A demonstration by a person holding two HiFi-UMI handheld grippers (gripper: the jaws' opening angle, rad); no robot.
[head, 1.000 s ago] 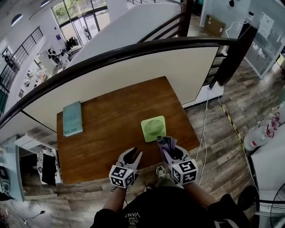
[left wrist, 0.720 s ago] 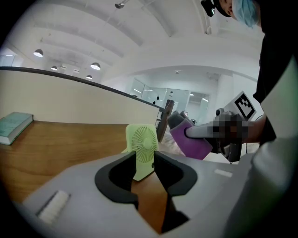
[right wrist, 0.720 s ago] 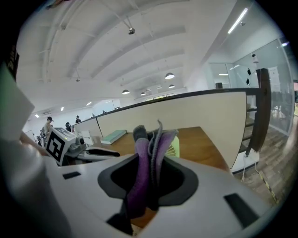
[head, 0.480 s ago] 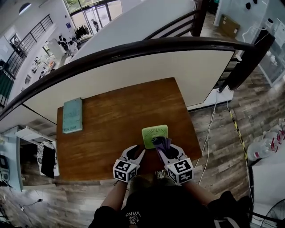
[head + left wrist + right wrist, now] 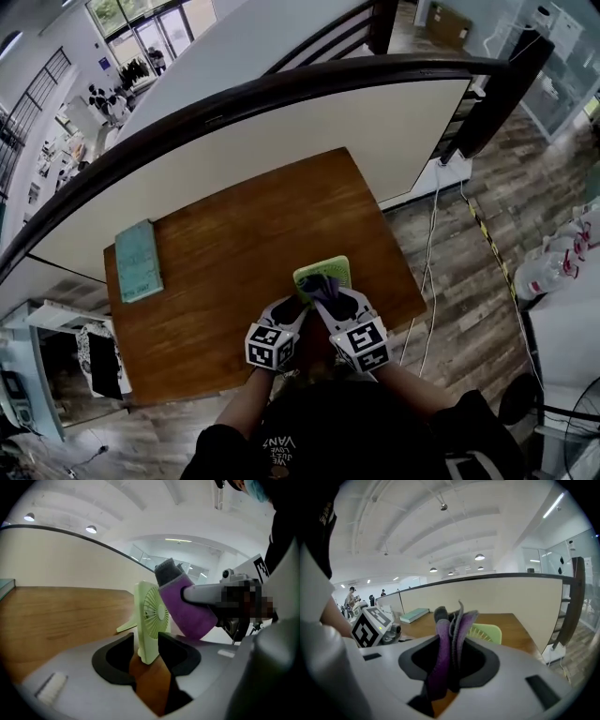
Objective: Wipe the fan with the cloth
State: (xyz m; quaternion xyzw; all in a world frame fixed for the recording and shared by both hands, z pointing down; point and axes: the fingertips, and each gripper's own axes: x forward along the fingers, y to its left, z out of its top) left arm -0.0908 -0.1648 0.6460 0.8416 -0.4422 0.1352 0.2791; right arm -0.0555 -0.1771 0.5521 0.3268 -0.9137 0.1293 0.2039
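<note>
- Step: bracing the fan (image 5: 151, 616) at the table's (image 5: 225, 253) near edge (no wiping yet).
- Left gripper (image 5: 146, 644): jaws just widened, astride the fan, not pressing it.
- Right gripper (image 5: 451, 654) grips the cloth (image 5: 454, 625); next, pinch fan, rub.

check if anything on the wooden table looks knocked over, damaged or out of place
Nothing stands out. The small light green square plastic fan stands upright on its fold-out leg, grille looking intact. The purple fabric cloth is bunched in the right gripper, and the teal book lies flat at the left edge of the wooden table.
</note>
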